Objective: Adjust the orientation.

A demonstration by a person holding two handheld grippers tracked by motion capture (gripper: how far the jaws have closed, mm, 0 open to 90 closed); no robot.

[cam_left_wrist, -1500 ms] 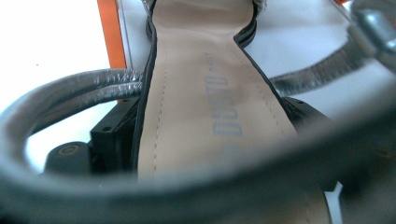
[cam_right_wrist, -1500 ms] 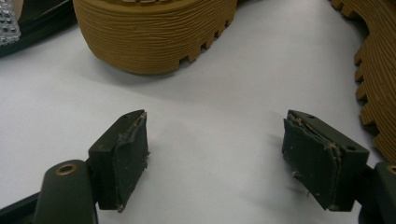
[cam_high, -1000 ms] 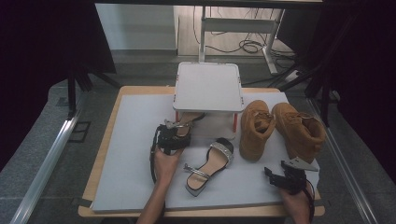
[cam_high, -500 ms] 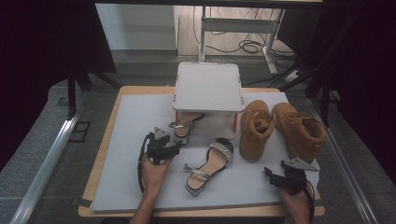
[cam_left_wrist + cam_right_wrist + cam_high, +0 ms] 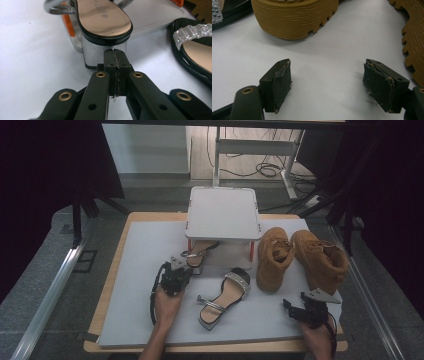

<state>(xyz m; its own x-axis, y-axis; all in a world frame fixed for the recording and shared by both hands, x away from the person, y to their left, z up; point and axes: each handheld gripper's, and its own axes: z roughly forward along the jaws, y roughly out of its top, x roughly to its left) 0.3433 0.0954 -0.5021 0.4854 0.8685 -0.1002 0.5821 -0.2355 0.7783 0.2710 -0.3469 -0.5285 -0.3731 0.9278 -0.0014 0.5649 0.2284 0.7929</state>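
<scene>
- Pulled back from the sandal (image 5: 199,254) under the white stand (image 5: 222,214), the left gripper (image 5: 178,263) now sits just short of its silver heel (image 5: 105,53), jaws having just closed together on nothing.
- White mat (image 5: 140,270) on a wooden table (image 5: 117,270); dim room behind.
- Second sandal (image 5: 222,299) lies beside two tan boots (image 5: 300,260).
- Right gripper (image 5: 327,85) rests low, apparently on the mat, jaws apart and holding nothing.

Tan ridged-sole suede boots (image 5: 300,257), black sandal with glittery silver strap (image 5: 224,297), silver block-heeled sandal (image 5: 103,30), white surface (image 5: 145,270)
</scene>
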